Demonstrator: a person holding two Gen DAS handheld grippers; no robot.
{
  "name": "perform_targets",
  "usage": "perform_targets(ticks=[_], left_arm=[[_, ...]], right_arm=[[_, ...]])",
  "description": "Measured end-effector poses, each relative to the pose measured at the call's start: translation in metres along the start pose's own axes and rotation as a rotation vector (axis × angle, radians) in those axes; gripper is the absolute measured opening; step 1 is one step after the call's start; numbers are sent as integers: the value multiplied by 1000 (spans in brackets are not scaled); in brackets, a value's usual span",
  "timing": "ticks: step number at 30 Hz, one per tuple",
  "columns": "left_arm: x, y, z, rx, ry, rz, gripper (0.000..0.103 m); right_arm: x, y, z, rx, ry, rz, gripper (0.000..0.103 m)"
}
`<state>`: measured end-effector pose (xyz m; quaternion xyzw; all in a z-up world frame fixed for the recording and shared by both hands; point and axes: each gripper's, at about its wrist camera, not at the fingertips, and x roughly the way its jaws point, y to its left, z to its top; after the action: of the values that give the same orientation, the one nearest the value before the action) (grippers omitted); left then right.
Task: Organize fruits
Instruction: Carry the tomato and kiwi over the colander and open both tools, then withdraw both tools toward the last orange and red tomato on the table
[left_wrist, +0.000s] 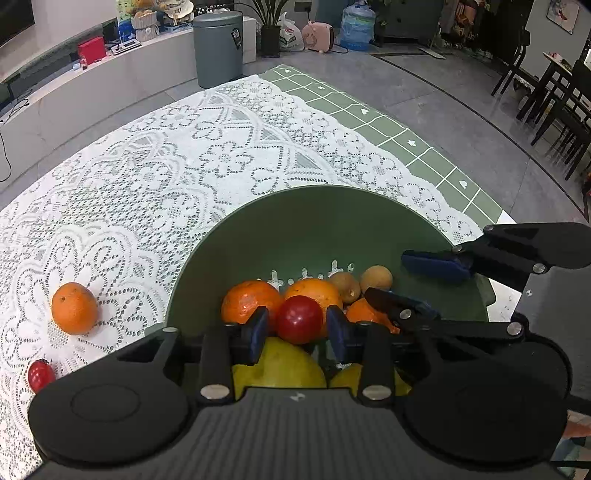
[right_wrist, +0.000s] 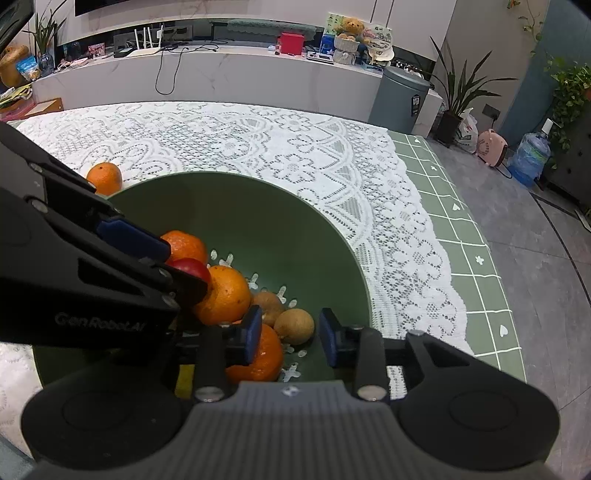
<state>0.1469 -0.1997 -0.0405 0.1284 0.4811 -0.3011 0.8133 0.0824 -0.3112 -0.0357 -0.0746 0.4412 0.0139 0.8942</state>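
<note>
A green bowl (left_wrist: 317, 218) (right_wrist: 295, 229) on the lace cloth holds several oranges, two brown round fruits (right_wrist: 294, 326) and yellow fruit (left_wrist: 280, 365). My left gripper (left_wrist: 298, 330) hovers over the bowl with a red tomato (left_wrist: 299, 319) (right_wrist: 192, 267) between its blue pads (left_wrist: 258, 332); whether the pads touch it is unclear. My right gripper (right_wrist: 290, 336) is open and empty over the bowl's near side; it also shows in the left wrist view (left_wrist: 402, 277). An orange (left_wrist: 74, 308) (right_wrist: 105, 178) and a small red fruit (left_wrist: 40, 375) lie on the cloth outside the bowl.
The white lace cloth (left_wrist: 184, 166) covers a table with a green checked cover (right_wrist: 469, 258) at its right edge. Beyond are a grey bin (left_wrist: 218, 48), a low counter (right_wrist: 221, 74), plants, a water bottle and dark chairs (left_wrist: 554, 99).
</note>
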Motion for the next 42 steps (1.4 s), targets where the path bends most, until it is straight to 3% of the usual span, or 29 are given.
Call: perform_targets(ticks=[2, 5, 14, 20, 30, 42], left_arm=[[-4, 0, -1, -3, -14, -11, 49], [-12, -2, -4, 10, -36, -14, 52], [-41, 6, -13, -23, -122, 4, 57], [-62, 17, -25, -60, -177, 29, 57], [-95, 41, -57, -140, -232, 74, 58], [-118, 90, -104, -289, -270, 138, 58]], right_arm=[[-2, 2, -1, -8, -8, 4, 46], [-8, 7, -3, -35, -30, 3, 55], [-25, 17, -6, -65, -112, -7, 68], [-32, 21, -7, -47, -141, -23, 73], [-52, 24, -14, 145, -223, 61, 77], [-69, 81, -13, 155, -323, 168, 82]])
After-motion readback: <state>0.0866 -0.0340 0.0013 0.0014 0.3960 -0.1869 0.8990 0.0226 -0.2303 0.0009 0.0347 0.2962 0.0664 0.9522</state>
